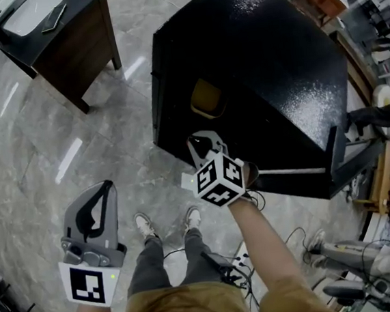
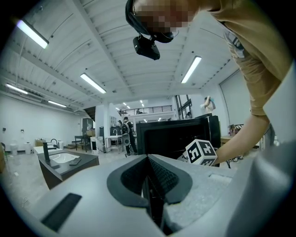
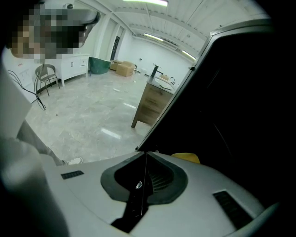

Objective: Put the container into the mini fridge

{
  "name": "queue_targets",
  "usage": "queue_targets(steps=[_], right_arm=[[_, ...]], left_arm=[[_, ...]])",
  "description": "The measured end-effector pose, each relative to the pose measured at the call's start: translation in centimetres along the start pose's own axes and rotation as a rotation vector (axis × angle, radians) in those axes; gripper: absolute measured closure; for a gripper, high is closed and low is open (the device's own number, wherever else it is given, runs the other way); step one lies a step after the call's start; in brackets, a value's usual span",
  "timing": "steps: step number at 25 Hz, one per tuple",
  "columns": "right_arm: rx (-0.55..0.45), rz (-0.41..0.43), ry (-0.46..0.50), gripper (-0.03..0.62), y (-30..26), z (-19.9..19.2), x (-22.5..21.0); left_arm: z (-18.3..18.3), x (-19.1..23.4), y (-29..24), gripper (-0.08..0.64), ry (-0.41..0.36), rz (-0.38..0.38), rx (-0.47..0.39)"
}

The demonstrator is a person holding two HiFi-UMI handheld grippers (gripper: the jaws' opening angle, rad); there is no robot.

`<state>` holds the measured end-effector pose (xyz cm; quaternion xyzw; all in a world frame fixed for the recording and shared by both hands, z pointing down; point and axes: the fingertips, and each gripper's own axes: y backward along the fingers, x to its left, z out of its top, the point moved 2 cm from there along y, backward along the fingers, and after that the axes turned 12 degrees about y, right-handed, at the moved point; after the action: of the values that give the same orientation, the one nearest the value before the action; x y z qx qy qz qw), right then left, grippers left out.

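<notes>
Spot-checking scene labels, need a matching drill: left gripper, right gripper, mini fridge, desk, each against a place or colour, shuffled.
Things:
1 left gripper
2 right gripper
3 mini fridge
4 desk

Place or colour:
a wooden sides, dark top
b close to the fridge
c black all over
d low at the left of the head view, away from the fridge

Pairs: 1-d, 2-b, 3-c, 4-a

Fridge mouth: the mini fridge (image 1: 263,77) front stands open, dark and unblocked toward the floor.
Inside: a yellow container (image 1: 206,97) takes part of the cavity.
Left side: bare floor (image 1: 78,156) lies between the fridge and the desk (image 1: 67,41).
Right side: cables (image 1: 288,235) and clutter crowd the floor.
</notes>
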<state>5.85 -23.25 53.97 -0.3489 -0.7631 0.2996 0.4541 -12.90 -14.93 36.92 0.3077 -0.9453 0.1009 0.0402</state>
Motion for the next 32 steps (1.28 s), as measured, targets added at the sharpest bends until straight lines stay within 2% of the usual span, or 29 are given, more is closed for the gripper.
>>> queue_targets(steps=[6,16,23,32], right_arm=[[-0.004,-0.008,-0.014,0.578,1.6,0.5,0.4],[-0.005,-0.008,-0.052,0.578,4.0,0.3,2.1],[-0.024,-0.018,-0.085,0.578,6.9,1.0,2.5],[-0.065,-0.056,-0.151,0.578,11.0,1.1,2.3]], left_arm=[[1.4,-0.6,0.8,0.558,-0.012,-0.005,-0.015],[1.7,-1.6,2.3,0.558,-0.006,-0.006,-0.005],[4.3,-2.4,3.5,0.558,-0.026,-0.007,-0.023],[7.3,-3.2,4.9,0.558,-0.016,-0.002,-0.067]])
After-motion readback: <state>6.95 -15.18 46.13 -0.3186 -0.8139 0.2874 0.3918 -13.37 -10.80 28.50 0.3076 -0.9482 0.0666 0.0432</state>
